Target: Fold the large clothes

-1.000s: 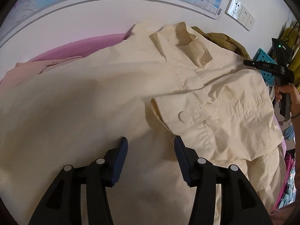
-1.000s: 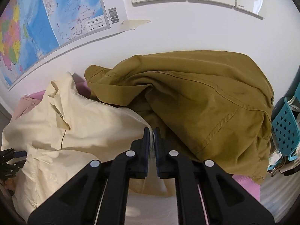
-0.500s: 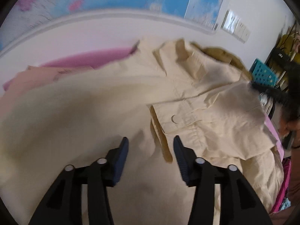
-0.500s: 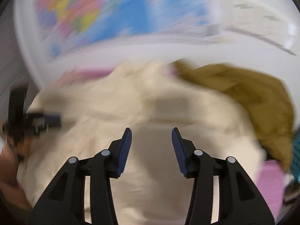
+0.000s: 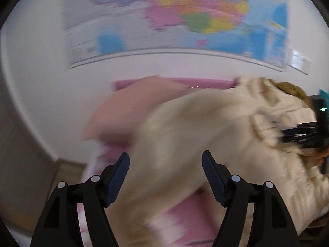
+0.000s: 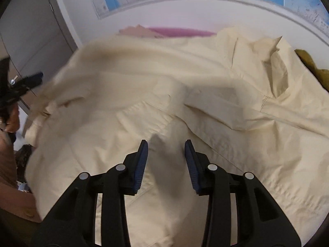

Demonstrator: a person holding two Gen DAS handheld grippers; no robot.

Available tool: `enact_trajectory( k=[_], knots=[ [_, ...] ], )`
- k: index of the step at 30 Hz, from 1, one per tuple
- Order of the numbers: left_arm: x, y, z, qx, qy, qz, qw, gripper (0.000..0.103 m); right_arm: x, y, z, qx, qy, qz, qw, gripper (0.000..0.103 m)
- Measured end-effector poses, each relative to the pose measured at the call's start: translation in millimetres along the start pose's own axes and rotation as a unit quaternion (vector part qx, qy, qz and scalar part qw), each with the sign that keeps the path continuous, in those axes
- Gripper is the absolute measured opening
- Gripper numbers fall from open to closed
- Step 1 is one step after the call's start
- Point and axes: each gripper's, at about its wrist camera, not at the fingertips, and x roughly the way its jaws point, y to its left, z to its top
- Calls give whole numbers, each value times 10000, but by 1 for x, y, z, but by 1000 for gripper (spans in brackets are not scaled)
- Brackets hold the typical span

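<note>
- The cream jacket (image 6: 185,94) lies spread and rumpled over the pink bed cover (image 6: 181,32), its collar (image 6: 275,70) turned up toward the wall at the far right.
- The right gripper (image 6: 166,156) hangs over the middle of the jacket, jaws partly apart and closing, with cloth beneath them but nothing pinched between the pads.
- The left gripper (image 5: 165,168) is at the jacket's left edge, jaws wide and opening; the picture is blurred, and the cloth seems to pass under the gap rather than in it.
- A peach garment (image 5: 123,111) lies beside the jacket on the left, and an olive garment (image 6: 312,70) shows past its right edge.
- A blue basket (image 5: 323,94) peeks in at the far right of the left view; what it holds cannot be told.
- A world map (image 5: 185,16) hangs on the white wall (image 5: 41,82) behind the bed.
- Bare pink cover (image 5: 193,222) shows near the left gripper, with floor (image 5: 65,170) off the bed's left edge.
</note>
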Motion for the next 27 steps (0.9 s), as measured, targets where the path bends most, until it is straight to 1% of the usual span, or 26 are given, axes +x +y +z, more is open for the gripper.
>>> enact_trajectory(
  k=[2,4,6,8,9,10,12,13,16,17,18,19,20,22,23,24,25,27],
  knots=[
    [-1,27,-11,-129,129,165,9997,72,-14,5,-3,10,-125,149,9998,42],
    [2,44,-22,-215,325,60,9992,72,-21,13,-5,10,-212,335,9992,44],
    [7,52,-32,-257,511,45,9984,72,-24,29,-8,-84,-205,528,9984,46],
    [14,48,-40,-56,673,-85,9977,70,-14,47,-4,-252,-166,740,9968,46],
    [18,44,-43,78,750,-77,9971,60,-2,64,1,-366,-152,883,9953,46],
    [23,43,-45,123,844,-68,9963,42,1,81,2,-535,-152,1085,9925,47],
    [30,42,-46,125,1019,-83,9947,27,4,111,1,-827,-131,1385,9868,50],
    [28,42,-43,93,980,-121,9951,19,8,130,1,-1028,-147,1563,9822,53],
    [15,43,-33,-34,780,-363,9963,10,25,185,3,-1518,-149,2067,9664,65],
    [10,43,-31,-53,717,-454,9964,9,29,205,0,-1725,-164,2127,9616,70],
    [4,41,-26,-58,633,-527,9966,9,36,229,1,-1981,-207,2247,9539,73],
    [0,38,-25,-45,599,-590,9965,9,42,243,1,-2073,-234,2390,9483,81],
    [-3,36,-24,-33,588,-629,9963,9,50,258,1,-2117,-219,2499,9446,86],
    [-6,33,-22,-64,606,-731,9955,9,69,281,0,-2119,-30,2667,9402,89],
    [-7,31,-21,-72,623,-780,9950,9,77,291,-3,-2169,59,2670,9389,89],
    [-7,29,-21,-67,638,-794,9948,9,87,303,-5,-2196,103,2560,9413,89],
    [-6,27,-20,-79,666,-796,9946,9,93,307,-6,-2193,148,2564,9412,89],
    [-2,25,-19,-90,694,-855,9939,9,103,311,-7,-2084,253,2566,9434,82]
  ],
)
